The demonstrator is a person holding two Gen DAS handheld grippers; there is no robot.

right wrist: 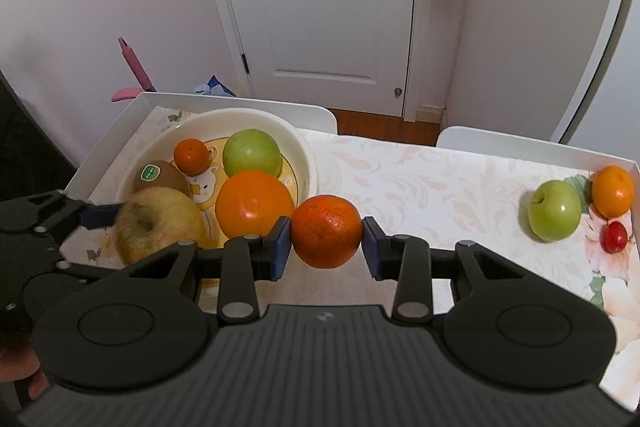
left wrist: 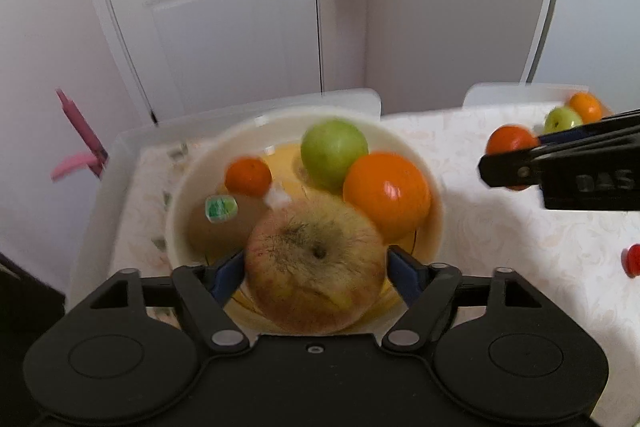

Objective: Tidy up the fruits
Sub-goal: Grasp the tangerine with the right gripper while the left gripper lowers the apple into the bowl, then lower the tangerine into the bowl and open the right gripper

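A cream bowl (left wrist: 400, 139) (right wrist: 240, 115) holds a green apple (left wrist: 334, 153), a large orange (left wrist: 386, 195), a small mandarin (left wrist: 248, 175) and a stickered kiwi (left wrist: 216, 223). A big yellow-red apple (left wrist: 316, 263) (right wrist: 156, 223) rests at the bowl's near side. My left gripper (left wrist: 316, 275) is open, its blue pads (left wrist: 230, 275) close beside the apple's flanks without pressing. My right gripper (right wrist: 326, 243) is shut on a reddish orange (right wrist: 326, 237) (left wrist: 510, 143), held above the cloth just right of the bowl.
A green apple (right wrist: 554, 211), an orange (right wrist: 612, 191) and a small red fruit (right wrist: 615, 237) lie at the far right of the white-rimmed table (right wrist: 480, 139). A floral cloth (right wrist: 420, 179) covers it. A pink object (right wrist: 134, 67) and a white door (right wrist: 320, 7) stand behind.
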